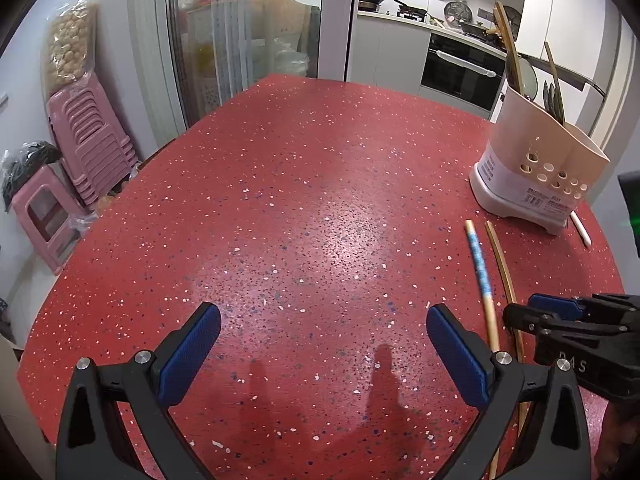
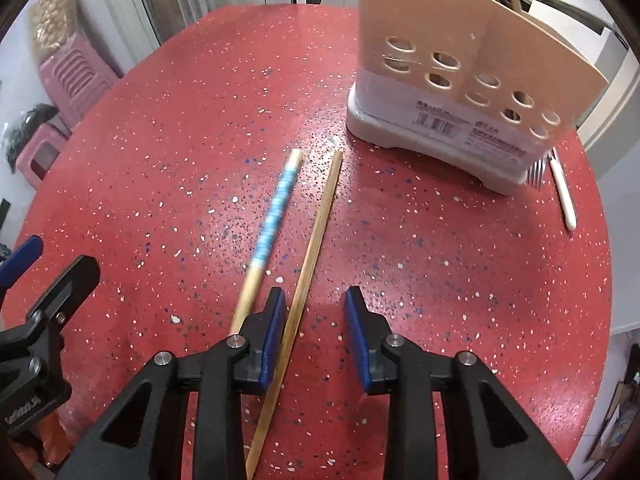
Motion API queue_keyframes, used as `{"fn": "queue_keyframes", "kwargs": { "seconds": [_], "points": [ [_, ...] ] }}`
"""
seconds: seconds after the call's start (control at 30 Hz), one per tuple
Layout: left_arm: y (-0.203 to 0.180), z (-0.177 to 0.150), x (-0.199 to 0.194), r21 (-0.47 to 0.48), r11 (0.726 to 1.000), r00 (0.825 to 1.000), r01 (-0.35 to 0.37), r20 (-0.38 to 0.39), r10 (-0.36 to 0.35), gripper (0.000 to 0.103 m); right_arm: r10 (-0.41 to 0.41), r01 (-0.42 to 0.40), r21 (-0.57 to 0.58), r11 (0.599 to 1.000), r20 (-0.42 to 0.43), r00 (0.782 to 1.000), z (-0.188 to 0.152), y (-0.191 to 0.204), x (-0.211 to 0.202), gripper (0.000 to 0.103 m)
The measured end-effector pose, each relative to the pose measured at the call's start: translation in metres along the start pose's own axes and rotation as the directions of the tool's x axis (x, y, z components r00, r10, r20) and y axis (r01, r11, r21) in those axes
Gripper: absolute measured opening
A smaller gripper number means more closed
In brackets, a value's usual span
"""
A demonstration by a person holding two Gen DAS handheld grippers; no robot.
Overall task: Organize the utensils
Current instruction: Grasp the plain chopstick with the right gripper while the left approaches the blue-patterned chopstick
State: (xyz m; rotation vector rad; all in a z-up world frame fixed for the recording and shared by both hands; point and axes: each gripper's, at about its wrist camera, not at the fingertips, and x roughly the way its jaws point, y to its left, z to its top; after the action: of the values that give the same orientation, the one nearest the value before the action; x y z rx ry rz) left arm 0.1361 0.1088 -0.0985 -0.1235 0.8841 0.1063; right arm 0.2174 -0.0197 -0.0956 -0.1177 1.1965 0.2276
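The right gripper (image 2: 316, 300) hangs low over the red table (image 2: 440, 260) with its jaws apart, and the plain bamboo chopstick (image 2: 316, 236) runs up between them, close against the left pad (image 2: 274, 332), so it looks lined up for a pinch that has not closed yet. Just outside that same pad lies the blue-wrapped chopstick (image 2: 276, 208), slanting ahead and slightly blurred. The left gripper (image 1: 324, 332) is held wide open over bare table off to the side, holding nothing (waiting its turn, I would guess). Ahead and to the right of the right gripper stands the beige utensil holder (image 2: 452, 40), some utensils already upright in it. A white-handled fork (image 2: 560, 188) lies beside the holder's base, tines tucked toward it.
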Motion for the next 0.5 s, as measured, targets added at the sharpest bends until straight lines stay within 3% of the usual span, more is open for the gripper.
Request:
{"fn": "queue_keyframes", "kwargs": {
  "seconds": [0.33, 0.5],
  "points": [
    [0.000, 0.003, 0.005, 0.002, 1.000, 0.999, 0.031, -0.028, -0.031, 0.103, -0.004, 0.001, -0.033, 0.999, -0.083, 0.997, 0.021, 0.007, 0.009, 0.032],
    [-0.007, 0.008, 0.013, -0.010, 0.998, 0.995, 0.063, -0.079, -0.064, 0.103, 0.002, -0.007, -0.060, 0.998, -0.085, 0.996, 0.025, 0.010, 0.011, 0.011]
  ]
}}
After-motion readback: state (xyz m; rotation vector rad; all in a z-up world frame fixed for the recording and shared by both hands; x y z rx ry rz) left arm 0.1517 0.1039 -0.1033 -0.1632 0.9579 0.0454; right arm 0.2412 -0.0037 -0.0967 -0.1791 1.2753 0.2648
